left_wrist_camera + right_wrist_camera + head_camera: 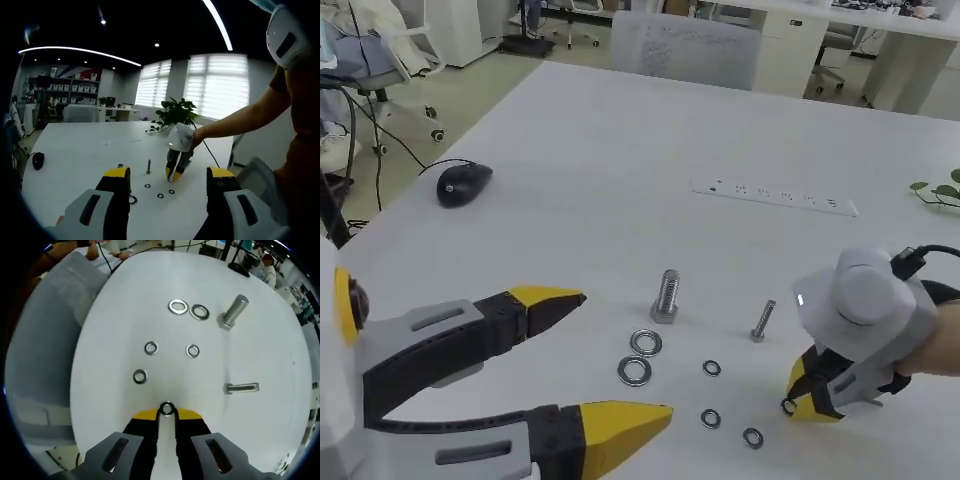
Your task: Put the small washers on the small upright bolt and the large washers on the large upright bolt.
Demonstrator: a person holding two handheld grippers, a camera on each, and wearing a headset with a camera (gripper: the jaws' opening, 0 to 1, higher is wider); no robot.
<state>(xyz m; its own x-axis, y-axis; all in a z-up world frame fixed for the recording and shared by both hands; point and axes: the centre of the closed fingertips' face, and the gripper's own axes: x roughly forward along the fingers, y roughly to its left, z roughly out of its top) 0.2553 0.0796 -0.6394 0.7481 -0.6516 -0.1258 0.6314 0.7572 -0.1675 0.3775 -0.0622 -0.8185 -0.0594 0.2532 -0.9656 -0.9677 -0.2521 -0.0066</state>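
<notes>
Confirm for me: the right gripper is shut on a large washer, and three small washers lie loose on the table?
Not quite. The right gripper is shut on a small washer, as the right gripper view shows; both large washers lie near the large bolt. Three small washers do lie loose on the table.

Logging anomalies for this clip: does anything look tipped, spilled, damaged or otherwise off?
Nothing stands out. The large bolt and small bolt stand upright, the large washers and loose small washers lie flat nearby, and the right gripper pinches one small washer at its tips.
</notes>
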